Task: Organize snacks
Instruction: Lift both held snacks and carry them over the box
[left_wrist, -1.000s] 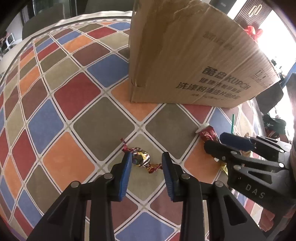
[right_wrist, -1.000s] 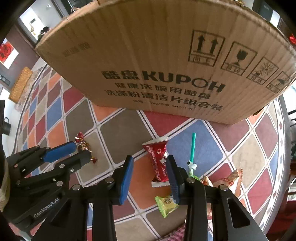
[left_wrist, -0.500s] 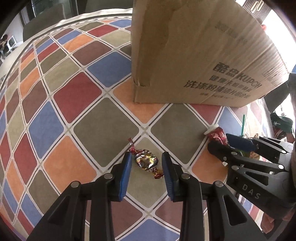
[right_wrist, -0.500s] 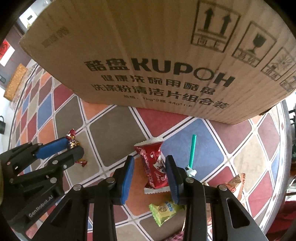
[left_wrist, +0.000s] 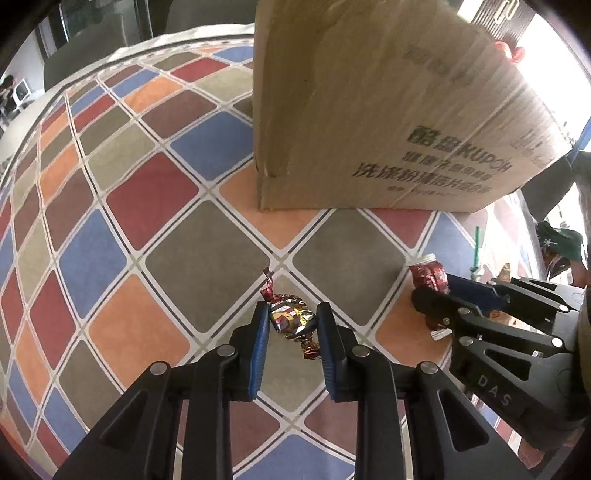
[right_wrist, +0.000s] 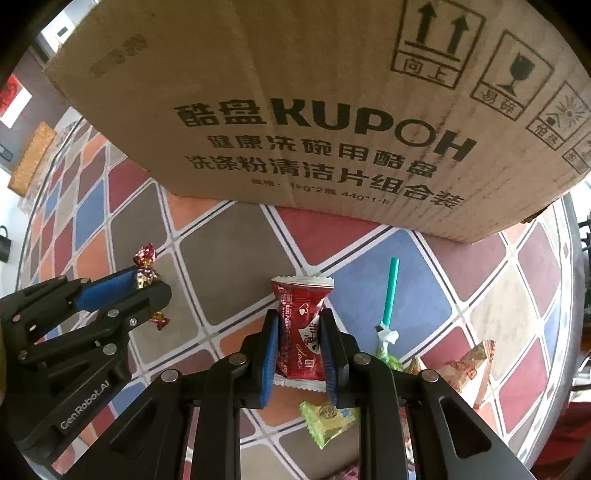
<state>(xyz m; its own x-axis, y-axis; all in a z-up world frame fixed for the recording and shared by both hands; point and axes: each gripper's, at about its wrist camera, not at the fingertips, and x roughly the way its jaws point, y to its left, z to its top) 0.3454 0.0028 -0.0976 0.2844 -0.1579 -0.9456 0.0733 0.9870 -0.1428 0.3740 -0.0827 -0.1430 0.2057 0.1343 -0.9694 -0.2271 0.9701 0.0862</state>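
Left wrist view: the left hand-held gripper (left_wrist: 291, 328) straddles a foil-wrapped candy (left_wrist: 291, 320) lying on the patterned counter (left_wrist: 147, 192). The blue pads (left_wrist: 260, 343) flank the candy's body closely; whether they press it cannot be told, and the candy appears to rest on the cloth. Its long axis, twist end to twist end, runs diagonally from far-left to near-right, so the pads bear on the plump middle and not the tails. The cardboard box (left_wrist: 369, 110) stands beyond, well apart and straight ahead. The right hand-held gripper (left_wrist: 432, 295) lies to the right over a red packet (left_wrist: 428, 275).

Right wrist view: the right hand-held gripper (right_wrist: 298, 332) has its pads against both long sides of the red packet (right_wrist: 301, 314), clenched on it by appearance. The packet's long axis points ahead along the fingers toward the box (right_wrist: 332, 92), which fills the upper frame. A green straw (right_wrist: 390, 291), a green sachet (right_wrist: 327, 415) and an orange wrapper (right_wrist: 469, 365) lie to the right, near but outside the jaws. Judgement: each candy is nearer its own gripper, and the box lies forward of both.
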